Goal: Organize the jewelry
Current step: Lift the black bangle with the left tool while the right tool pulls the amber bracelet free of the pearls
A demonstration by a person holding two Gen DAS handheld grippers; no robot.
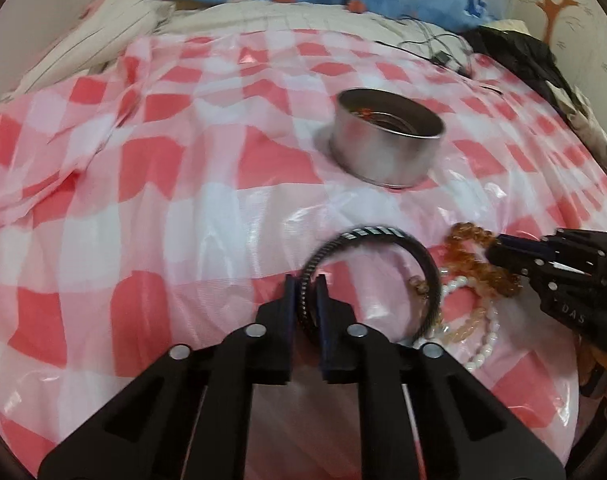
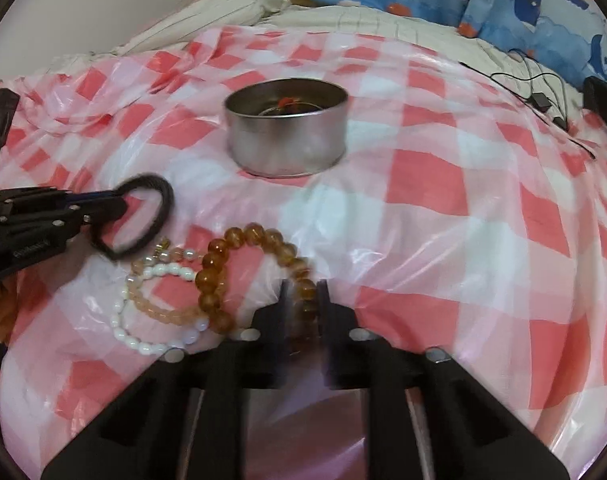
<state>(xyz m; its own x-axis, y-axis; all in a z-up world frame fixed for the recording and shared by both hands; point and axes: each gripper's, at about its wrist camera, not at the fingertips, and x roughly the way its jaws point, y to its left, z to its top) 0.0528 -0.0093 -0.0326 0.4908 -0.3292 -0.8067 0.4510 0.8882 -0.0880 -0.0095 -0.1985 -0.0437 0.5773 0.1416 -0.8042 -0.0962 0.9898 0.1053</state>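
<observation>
left tool grips black bangle | right tool grips amber beads, seemingly

Black fingers, blue pads, silver screws

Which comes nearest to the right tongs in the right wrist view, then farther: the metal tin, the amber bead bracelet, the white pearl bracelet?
1. Amber bead bracelet: gripped in the right tongs.
2. White pearl bracelet: left, on the cloth.
3. Metal tin: ahead, farthest.
</observation>
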